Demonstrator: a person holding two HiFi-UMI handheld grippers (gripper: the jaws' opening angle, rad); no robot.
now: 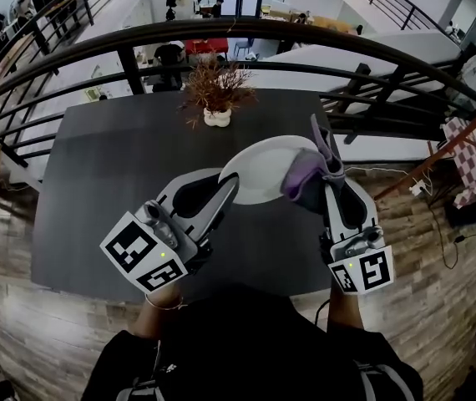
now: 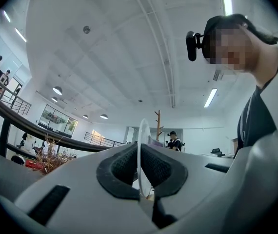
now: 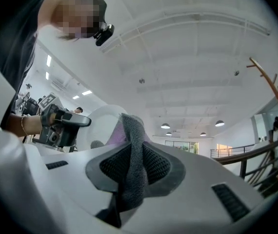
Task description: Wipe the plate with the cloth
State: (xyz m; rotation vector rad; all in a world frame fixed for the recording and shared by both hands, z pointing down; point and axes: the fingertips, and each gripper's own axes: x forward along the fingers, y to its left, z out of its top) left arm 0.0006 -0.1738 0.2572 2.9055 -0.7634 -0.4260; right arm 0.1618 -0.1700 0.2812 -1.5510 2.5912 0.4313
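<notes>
The plate [image 1: 259, 170] is held up in the air over the dark table [image 1: 96, 190], not resting on it. The left tool [image 1: 225, 192] is clamped shut on its rim at about the plate's 8 o'clock in the head view. In the left gripper view the plate [image 2: 143, 150] shows edge-on as a thin white line nipped between the dark pads of the left tool [image 2: 143, 167]. The right tool [image 1: 326, 175] is closed on the cloth [image 1: 305, 180], a grey and lilac bundle. In the right gripper view the cloth [image 3: 134, 155] stands pinched upright between the pads of the right tool [image 3: 135, 168]. Its loose end spills toward the plate [image 3: 100, 126] at about 10 o'clock. In the head view the plate lies at about 9 o'clock from the right tool, and the cloth overlaps the rim at the plate's 3 to 4 o'clock, apparently touching it. The plate reads there as an oval whose long axis runs from 8 to 2 o'clock, with its face tipped up toward the person. The bare stretch of the plate therefore lies toward 10 o'clock from the cloth, so I judge the wiping stroke has to travel that way, toward the left tool's grip. A potted plant [image 1: 215, 90] stands at the table's 12 o'clock edge, well apart from both tools.
</notes>
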